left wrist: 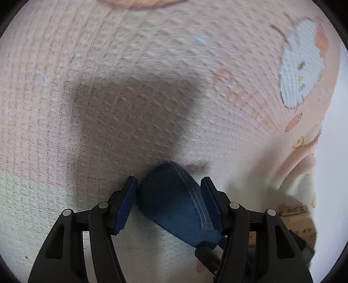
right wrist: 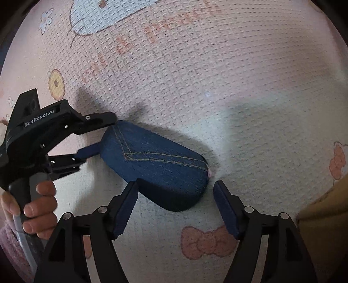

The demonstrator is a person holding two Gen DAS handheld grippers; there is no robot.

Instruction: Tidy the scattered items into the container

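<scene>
Surface underfoot: a pale pink woven mat (right wrist: 250, 71) with a waffle-like textured weave, fading to cream nearer the cameras. Printed on it: a white cartoon cat face (left wrist: 301, 65), coral bows (right wrist: 207, 241), a yellow ring-shaped motif (right wrist: 56, 83), a small white flower (right wrist: 46, 20), and blurred coral lettering. Soft daylight; broad grey shadows fall across the weave. A tan cardboard edge (right wrist: 324, 217) sits at the right.

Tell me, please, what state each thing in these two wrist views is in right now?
Denim case: closed, lying flat on the mat.
Left gripper: open, jaws around one end of the case.
Right gripper: open, jaws around the other end.
Mat: spread flat.
Cardboard box: only an edge shows.
</scene>
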